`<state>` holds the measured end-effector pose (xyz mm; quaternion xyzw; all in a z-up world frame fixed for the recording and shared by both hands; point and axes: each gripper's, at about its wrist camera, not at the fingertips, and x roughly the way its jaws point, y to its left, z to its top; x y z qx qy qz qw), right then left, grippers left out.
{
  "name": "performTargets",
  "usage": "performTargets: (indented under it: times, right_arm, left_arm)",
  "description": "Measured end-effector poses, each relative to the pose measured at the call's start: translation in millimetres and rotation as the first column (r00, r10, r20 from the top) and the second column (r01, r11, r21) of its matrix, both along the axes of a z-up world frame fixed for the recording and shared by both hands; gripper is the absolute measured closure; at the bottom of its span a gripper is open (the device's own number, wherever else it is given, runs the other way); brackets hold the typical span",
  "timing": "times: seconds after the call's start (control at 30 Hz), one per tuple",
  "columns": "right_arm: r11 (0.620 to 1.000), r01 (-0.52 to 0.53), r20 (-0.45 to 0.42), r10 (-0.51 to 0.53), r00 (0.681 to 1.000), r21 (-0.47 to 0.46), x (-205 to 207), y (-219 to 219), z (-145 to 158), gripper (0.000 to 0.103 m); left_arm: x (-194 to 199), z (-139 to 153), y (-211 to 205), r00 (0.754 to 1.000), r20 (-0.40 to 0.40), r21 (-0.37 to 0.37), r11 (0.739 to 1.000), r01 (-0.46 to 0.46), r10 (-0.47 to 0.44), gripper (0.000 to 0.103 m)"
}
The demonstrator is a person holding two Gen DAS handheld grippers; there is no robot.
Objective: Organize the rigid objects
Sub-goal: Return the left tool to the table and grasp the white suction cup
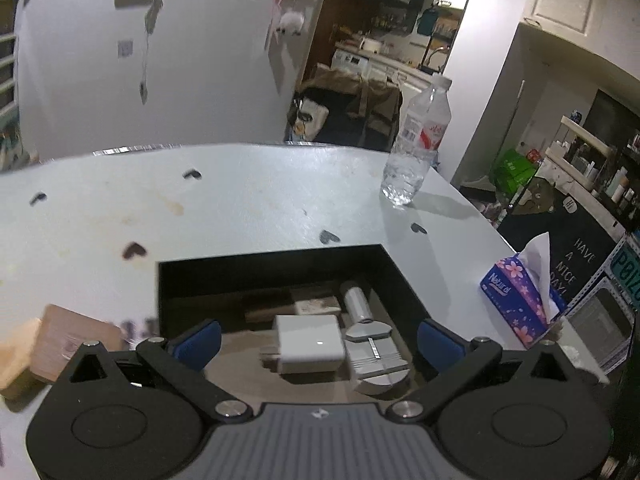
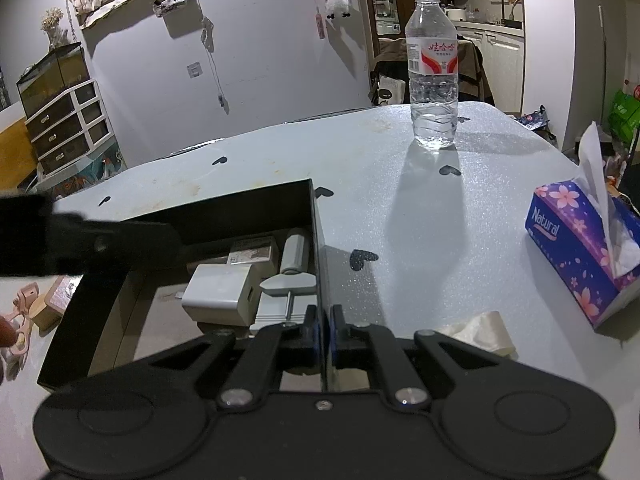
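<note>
A black open box point(image 1: 404, 280) sits on the white table; it also shows in the right wrist view point(image 2: 248, 204). Inside lie a white charger point(image 1: 308, 344) point(image 2: 220, 292), a silver tool point(image 1: 374, 354) point(image 2: 288, 280), a white cylinder point(image 1: 357, 302) point(image 2: 295, 250) and a small carton point(image 1: 316, 302) point(image 2: 252, 252). My left gripper point(image 1: 318, 342) is open and empty above the box, just over the charger. My right gripper point(image 2: 323, 330) is shut on the box's right wall point(image 2: 318, 248). A wooden block point(image 1: 72, 340) point(image 2: 56, 300) lies left of the box.
A water bottle point(image 1: 418, 144) point(image 2: 433, 72) stands at the far side of the table. A purple tissue box point(image 1: 520, 300) point(image 2: 580, 244) sits at the right edge, with a crumpled tissue point(image 2: 480, 332) near it. A pink object point(image 2: 20, 316) lies at the far left.
</note>
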<state>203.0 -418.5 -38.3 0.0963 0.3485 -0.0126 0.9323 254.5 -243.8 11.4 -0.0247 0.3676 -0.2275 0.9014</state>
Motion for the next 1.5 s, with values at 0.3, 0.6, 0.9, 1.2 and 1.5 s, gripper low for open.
performTargets:
  times: [0.3, 0.6, 0.9, 1.2, 1.5]
  right_arm:
    - [1.0, 0.0, 0.0, 0.0, 1.0, 0.0, 0, 0, 0, 0.097]
    - [1.0, 0.0, 0.0, 0.0, 1.0, 0.0, 0, 0, 0, 0.097]
    - [1.0, 0.006, -0.001, -0.006, 1.0, -0.009, 0, 2, 0, 0.098]
    - [1.0, 0.007, -0.002, -0.007, 1.0, -0.007, 0, 2, 0, 0.098]
    - [1.0, 0.013, -0.008, -0.013, 1.0, -0.007, 2, 2, -1, 0.098]
  left_arm:
    - [-17, 1, 39, 0.991, 0.122, 0.035, 0.998, -0.051, 0.047, 0.0]
    - [-27, -15, 86, 0.972, 0.18, 0.059, 0.985, -0.164, 0.151, 0.0]
    - [-38, -39, 139, 0.916, 0.173, 0.069, 0.924, -0.377, 0.361, 0.0]
    - [-56, -57, 180, 0.863, 0.074, 0.025, 0.865, -0.502, 0.499, 0.0]
    - [-60, -75, 210, 0.789, 0.028, -0.026, 0.79, -0.613, 0.613, 0.003]
